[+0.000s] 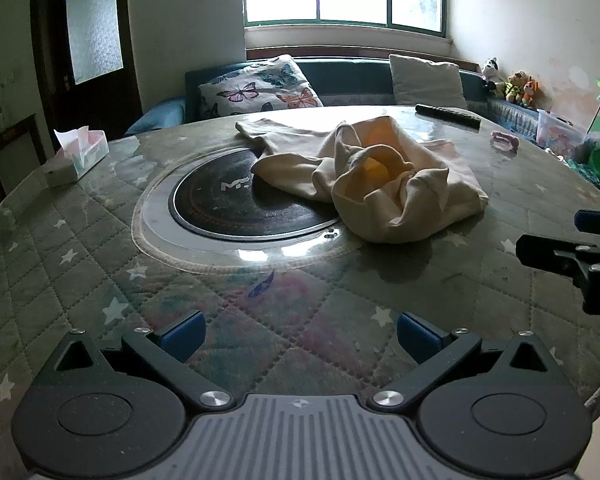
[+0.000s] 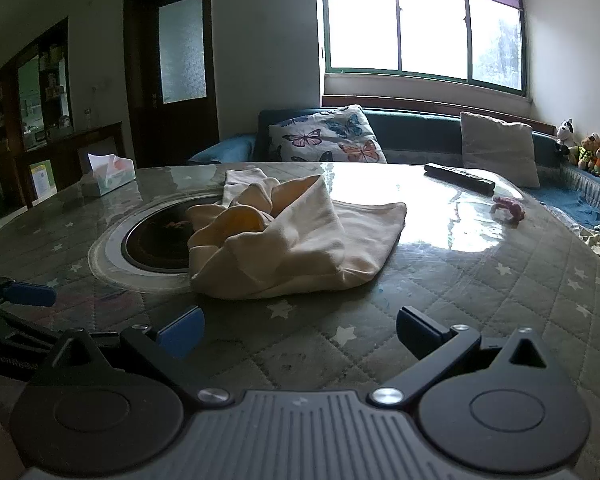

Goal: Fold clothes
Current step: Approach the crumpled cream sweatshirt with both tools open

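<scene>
Both of our grippers, the left gripper (image 1: 298,334) and the right gripper (image 2: 298,330), hover with fingers spread wide and nothing between them, just short of the cream garment (image 1: 374,184). That garment lies crumpled in a loose heap, partly overlapping the round black hotplate (image 1: 228,204) set in the quilted table (image 1: 80,280). Beyond the hotplate we see a tissue box (image 1: 78,154) to its left, and a remote control (image 1: 448,115) and pink scrunchie (image 1: 505,141) to its right.
</scene>
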Demonstrator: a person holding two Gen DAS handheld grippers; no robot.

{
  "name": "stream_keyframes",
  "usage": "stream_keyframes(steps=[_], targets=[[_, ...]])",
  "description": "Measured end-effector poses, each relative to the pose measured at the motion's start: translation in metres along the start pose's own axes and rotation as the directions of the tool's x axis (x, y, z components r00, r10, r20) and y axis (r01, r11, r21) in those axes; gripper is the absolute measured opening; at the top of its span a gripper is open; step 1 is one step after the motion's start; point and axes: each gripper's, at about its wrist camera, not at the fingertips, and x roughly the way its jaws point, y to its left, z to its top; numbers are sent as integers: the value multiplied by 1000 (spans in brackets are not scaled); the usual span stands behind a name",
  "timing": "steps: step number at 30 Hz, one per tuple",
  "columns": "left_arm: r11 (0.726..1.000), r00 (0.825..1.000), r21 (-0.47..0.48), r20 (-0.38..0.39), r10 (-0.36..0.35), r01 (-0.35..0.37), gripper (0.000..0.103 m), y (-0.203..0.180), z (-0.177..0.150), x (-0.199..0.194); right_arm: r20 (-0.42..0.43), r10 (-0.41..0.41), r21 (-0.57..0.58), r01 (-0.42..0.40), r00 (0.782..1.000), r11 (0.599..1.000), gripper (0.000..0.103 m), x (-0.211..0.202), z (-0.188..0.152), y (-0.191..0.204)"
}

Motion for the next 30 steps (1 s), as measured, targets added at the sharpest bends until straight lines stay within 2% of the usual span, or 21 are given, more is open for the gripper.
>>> stream_keyframes(steps=[30], targets=[[1000, 1000, 16, -13, -1, 2, 103, -8, 3, 2, -31, 4, 12, -4, 1000, 1000, 103, 7, -5, 0]])
